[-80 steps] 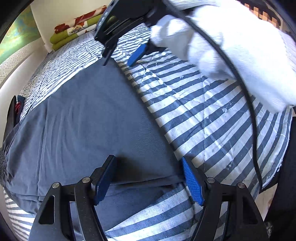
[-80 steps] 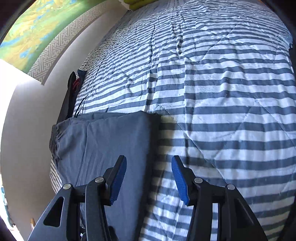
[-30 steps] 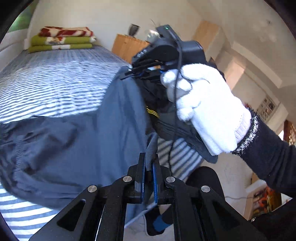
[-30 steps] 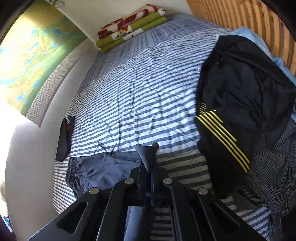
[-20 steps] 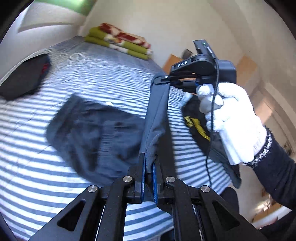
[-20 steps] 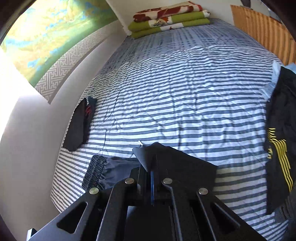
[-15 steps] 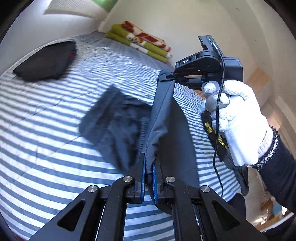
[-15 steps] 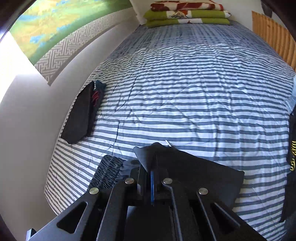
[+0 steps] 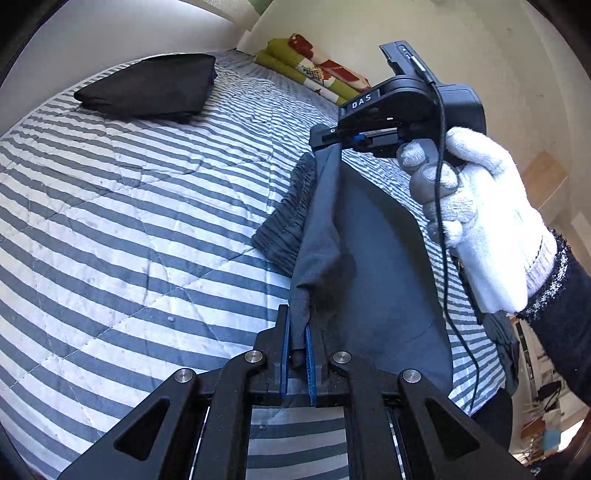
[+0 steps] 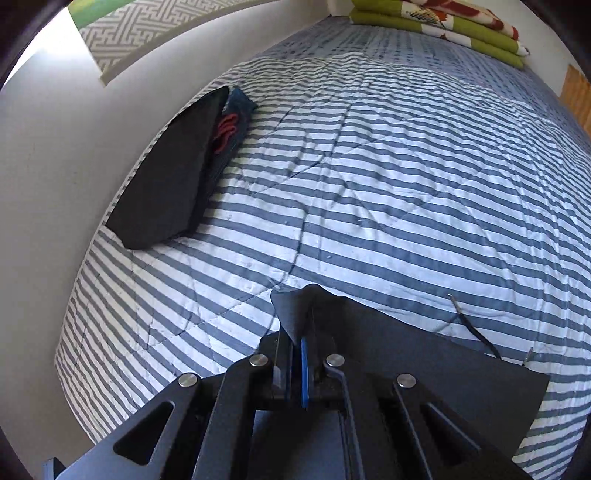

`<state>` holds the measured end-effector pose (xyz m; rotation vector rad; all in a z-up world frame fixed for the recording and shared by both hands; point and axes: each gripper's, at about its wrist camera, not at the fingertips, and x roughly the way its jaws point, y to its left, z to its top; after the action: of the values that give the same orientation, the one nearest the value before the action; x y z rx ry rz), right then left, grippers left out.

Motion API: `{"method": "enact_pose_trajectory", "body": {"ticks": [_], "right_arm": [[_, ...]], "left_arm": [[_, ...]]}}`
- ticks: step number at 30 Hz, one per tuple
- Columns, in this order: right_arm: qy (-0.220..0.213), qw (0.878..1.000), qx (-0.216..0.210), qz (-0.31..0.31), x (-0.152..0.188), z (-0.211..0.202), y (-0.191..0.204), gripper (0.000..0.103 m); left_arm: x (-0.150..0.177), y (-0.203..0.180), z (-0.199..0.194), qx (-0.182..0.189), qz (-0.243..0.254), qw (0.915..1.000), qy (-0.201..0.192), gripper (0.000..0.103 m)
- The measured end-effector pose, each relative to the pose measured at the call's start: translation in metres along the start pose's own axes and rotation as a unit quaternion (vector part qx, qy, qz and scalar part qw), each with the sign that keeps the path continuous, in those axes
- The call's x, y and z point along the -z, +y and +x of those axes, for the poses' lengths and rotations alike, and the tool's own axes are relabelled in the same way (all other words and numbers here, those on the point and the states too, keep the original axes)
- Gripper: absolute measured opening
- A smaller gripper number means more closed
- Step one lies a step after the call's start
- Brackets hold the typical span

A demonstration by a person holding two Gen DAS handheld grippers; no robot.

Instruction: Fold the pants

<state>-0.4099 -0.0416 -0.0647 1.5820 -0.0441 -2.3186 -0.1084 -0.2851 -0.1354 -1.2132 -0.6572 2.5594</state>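
Pants (image 9: 362, 258), dark grey, stretch between the two tools above the striped bed (image 9: 122, 192). Elastic waistband (image 9: 284, 218) lies bunched on the quilt just left of the raised fold; the rest of the cloth drapes down to the right, over the near right part of the bed.

Left tool (image 9: 297, 339): blue pads (image 9: 309, 354) stand a narrow slit apart, a fold of the pants' edge between them; the jaws have just been opening slightly, and whether the pads press the cloth I cannot tell.

Right tool (image 9: 334, 138), seen from the left wrist view, has a corner of the pants in its tips, cloth hanging straight down from it. A white-gloved hand (image 9: 476, 221) with a dark sleeve holds its grip; a black cable (image 9: 443, 258) runs down past the glove. In its own view the right tool (image 10: 295, 354) shows a peak of cloth rising between the pads, jaws just been opening a little, slit narrow; grip or release not clear.

A folded black garment (image 10: 166, 177) lies at the far left edge of the bed by the wall, a blue-and-red item (image 10: 232, 122) tucked beside it. Folded green and red-patterned blankets (image 10: 443, 26) are stacked at the far end.
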Motion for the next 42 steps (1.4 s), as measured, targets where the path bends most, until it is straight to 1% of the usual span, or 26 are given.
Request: {"method": "enact_pose_trajectory", "body": {"ticks": [1, 2, 3, 4, 6, 8, 9, 11, 12, 14, 16, 17, 18, 19, 21, 22, 24, 27, 29, 30, 31, 34, 35, 36, 39, 42], "right_arm": [[0.004, 1.000, -0.001, -0.011, 0.000, 0.001, 0.005, 0.009], [0.005, 1.000, -0.007, -0.019, -0.001, 0.000, 0.007, 0.017], [0.005, 1.000, -0.019, -0.023, -0.002, -0.005, 0.007, 0.027], [-0.004, 0.999, -0.035, -0.024, -0.003, -0.014, 0.006, 0.030], [-0.034, 0.998, -0.054, -0.018, -0.005, -0.040, -0.003, 0.040], [-0.061, 0.995, -0.081, -0.007, -0.004, -0.069, -0.019, 0.040], [-0.071, 0.994, -0.084, -0.004, -0.002, -0.082, -0.028, 0.040], [-0.094, 0.992, -0.079, 0.001, 0.010, -0.107, -0.050, 0.040], [-0.096, 0.992, -0.080, -0.001, 0.020, -0.116, -0.062, 0.040], [-0.085, 0.994, -0.072, -0.008, 0.044, -0.124, -0.079, 0.040], [-0.074, 0.996, -0.054, -0.014, 0.078, -0.123, -0.092, 0.040], [-0.067, 0.996, -0.049, -0.015, 0.095, -0.119, -0.096, 0.040], [-0.059, 0.997, -0.050, -0.015, 0.110, -0.112, -0.098, 0.040], [-0.048, 0.997, -0.052, -0.015, 0.127, -0.107, -0.098, 0.040], [-0.038, 0.998, -0.054, -0.021, 0.159, -0.097, -0.092, 0.040], [-0.039, 0.998, -0.051, -0.029, 0.175, -0.096, -0.088, 0.040], [-0.044, 0.997, -0.032, -0.052, 0.209, -0.091, -0.075, 0.040], [-0.020, 0.995, -0.014, -0.098, 0.250, -0.081, -0.055, 0.040], [-0.013, 0.991, 0.017, -0.134, 0.270, -0.077, -0.045, 0.040], [-0.015, 0.989, 0.029, -0.146, 0.277, -0.079, -0.043, 0.040], [-0.015, 0.988, 0.032, -0.150, 0.282, -0.082, -0.044, 0.040], [-0.006, 0.992, 0.005, -0.129, 0.289, -0.100, -0.056, 0.040], [-0.013, 0.993, 0.005, -0.120, 0.290, -0.108, -0.061, 0.040], [-0.024, 0.993, 0.010, -0.113, 0.291, -0.117, -0.066, 0.040], [-0.061, 0.994, 0.012, -0.088, 0.288, -0.139, -0.080, 0.040], [-0.102, 0.993, 0.016, -0.062, 0.285, -0.153, -0.091, 0.041]], "left_arm": [[0.001, -0.001, -0.001, -0.006, -0.001, 1.0000, 0.004, 0.017], [0.000, 0.005, -0.003, -0.019, -0.010, 0.9998, 0.006, 0.030], [-0.001, 0.009, -0.007, -0.030, -0.018, 0.9994, -0.004, 0.040], [-0.002, 0.009, -0.013, -0.036, -0.025, 0.9989, -0.016, 0.042], [-0.007, 0.010, -0.024, -0.036, -0.030, 0.9980, -0.042, 0.042], [-0.013, 0.000, -0.033, -0.041, -0.018, 0.9971, -0.062, 0.042], [-0.016, -0.008, -0.032, -0.035, -0.003, 0.9972, -0.066, 0.042], [-0.024, -0.027, -0.024, -0.023, 0.015, 0.9978, -0.061, 0.042], [-0.027, -0.035, -0.017, -0.016, 0.024, 0.9982, -0.052, 0.042], [-0.039, -0.054, 0.002, -0.003, 0.038, 0.9986, -0.036, 0.042], [-0.053, -0.068, 0.023, -0.001, 0.053, 0.9984, -0.021, 0.042], [-0.058, -0.075, 0.027, -0.004, 0.064, 0.9978, -0.018, 0.042], [-0.064, -0.082, 0.040, -0.019, 0.083, 0.9963, -0.014, 0.042], [-0.069, -0.087, 0.048, -0.027, 0.091, 0.9955, -0.009, 0.042], [-0.074, -0.084, 0.070, -0.035, 0.086, 0.9956, 0.004, 0.042], [-0.074, -0.080, 0.082, -0.042, 0.079, 0.9959, 0.013, 0.042], [-0.068, -0.073, 0.100, -0.051, 0.074, 0.9956, 0.027, 0.041], [-0.065, -0.070, 0.109, -0.060, 0.083, 0.9945, 0.023, 0.041], [-0.065, -0.066, 0.108, -0.061, 0.076, 0.9951, 0.018, 0.041], [-0.065, -0.064, 0.106, -0.061, 0.067, 0.9958, 0.017, 0.041], [-0.064, -0.061, 0.102, -0.061, 0.061, 0.9962, 0.015, 0.041], [-0.059, -0.062, 0.085, -0.071, 0.053, 0.9961, 0.003, 0.042], [-0.058, -0.064, 0.078, -0.075, 0.048, 0.9960, 0.000, 0.043], [-0.056, -0.065, 0.072, -0.077, 0.040, 0.9962, -0.004, 0.046], [-0.048, -0.071, 0.051, -0.079, 0.022, 0.9966, -0.009, 0.047], [-0.035, -0.086, 0.035, -0.087, 0.028, 0.9958, -0.006, 0.047]]}}
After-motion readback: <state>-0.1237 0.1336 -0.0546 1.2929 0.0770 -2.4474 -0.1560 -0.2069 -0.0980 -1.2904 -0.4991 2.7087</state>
